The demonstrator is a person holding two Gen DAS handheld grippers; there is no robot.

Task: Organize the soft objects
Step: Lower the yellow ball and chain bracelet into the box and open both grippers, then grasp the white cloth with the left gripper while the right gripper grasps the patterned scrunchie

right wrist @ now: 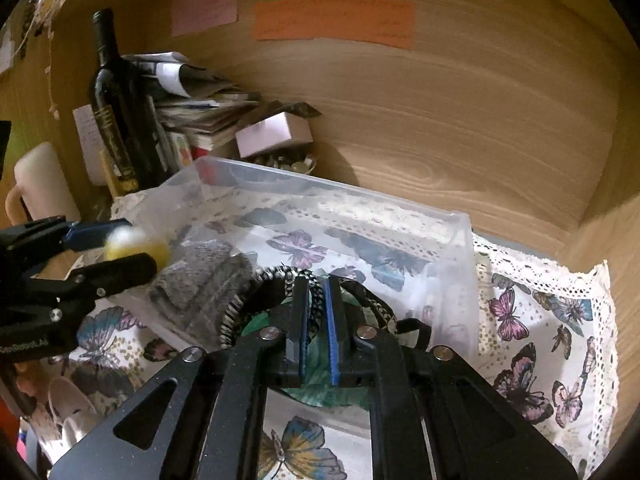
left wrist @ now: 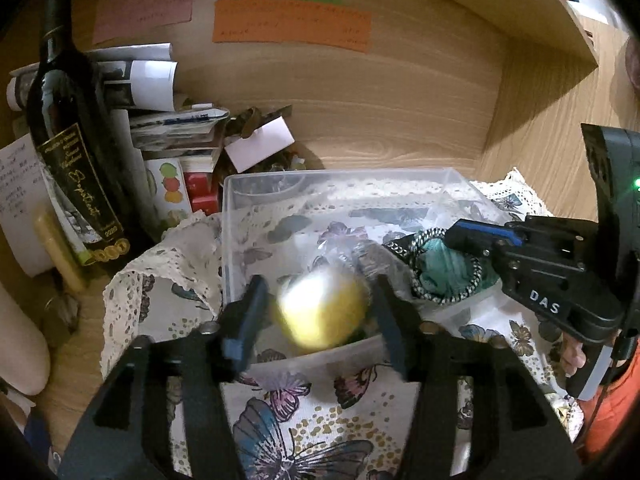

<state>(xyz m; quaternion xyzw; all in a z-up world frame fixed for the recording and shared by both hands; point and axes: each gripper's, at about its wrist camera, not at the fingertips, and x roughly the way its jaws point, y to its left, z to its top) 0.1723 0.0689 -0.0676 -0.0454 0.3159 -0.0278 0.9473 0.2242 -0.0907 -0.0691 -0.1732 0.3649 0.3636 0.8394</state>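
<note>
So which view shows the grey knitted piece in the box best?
The right wrist view: the grey knitted piece lies unobstructed inside the clear box, beside the yellow ball. In the left wrist view it is barely discernible, a blurred patch behind the ball.

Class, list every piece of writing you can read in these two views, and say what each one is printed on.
"DAS": on the right tool body.
"2020": on the wine bottle label; its gold script is unreadable.
Coloured wall notes: handwriting too blurred.
Left tool body: white lettering, partly cut off, unclear.
</note>
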